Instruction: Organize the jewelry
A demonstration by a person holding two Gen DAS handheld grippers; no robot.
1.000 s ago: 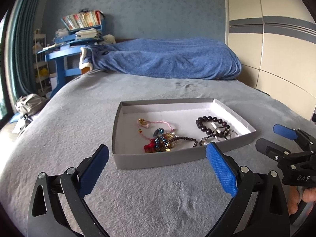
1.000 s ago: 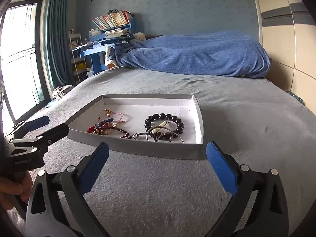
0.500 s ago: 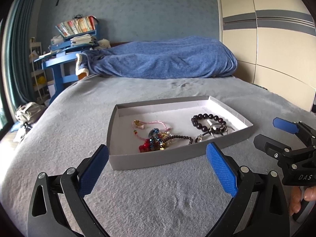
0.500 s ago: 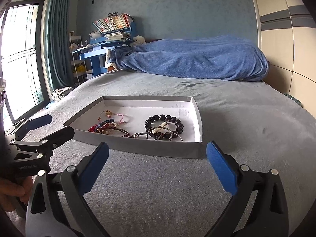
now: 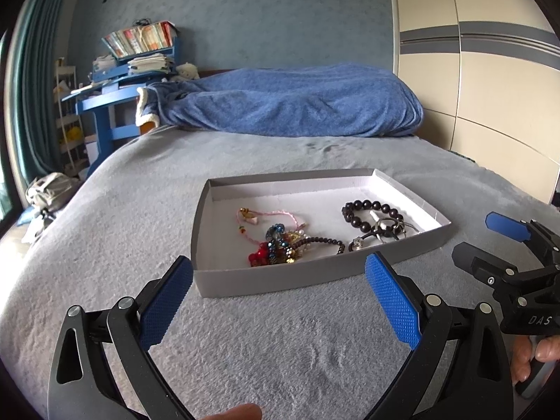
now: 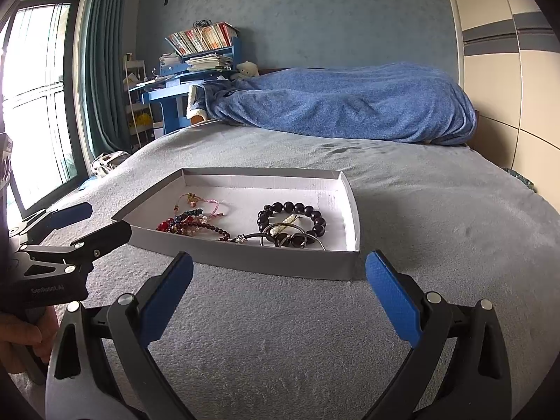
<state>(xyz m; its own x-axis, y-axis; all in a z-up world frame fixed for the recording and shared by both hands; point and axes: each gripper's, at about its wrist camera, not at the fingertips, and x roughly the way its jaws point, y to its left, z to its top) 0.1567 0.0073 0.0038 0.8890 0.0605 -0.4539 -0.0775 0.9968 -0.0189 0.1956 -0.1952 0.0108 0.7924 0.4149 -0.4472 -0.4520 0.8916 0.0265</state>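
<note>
A shallow grey box (image 5: 315, 273) (image 6: 245, 257) with a white inside lies on the grey bedspread. In it are a dark bead bracelet (image 5: 366, 204) (image 6: 288, 205), a pink cord bracelet (image 5: 276, 212) (image 6: 210, 203), a tangle of red, blue and gold beads (image 5: 276, 245) (image 6: 182, 222), and metal rings on a black cord (image 5: 388, 227) (image 6: 290, 238). My left gripper (image 5: 279, 290) (image 6: 108, 217) hovers open just before the box's near left corner. My right gripper (image 6: 279, 280) (image 5: 472, 236) is open near the right corner. Both hold nothing.
A heaped blue blanket (image 6: 350, 105) lies across the far end of the bed. A blue desk with books (image 6: 196, 59) and a window with a teal curtain (image 6: 101, 70) are at the left. Wardrobe doors (image 5: 490, 87) stand at the right.
Both views have tilted up a little, so more wall shows. The box and the jewelry lie as before, and both grippers stay open.
</note>
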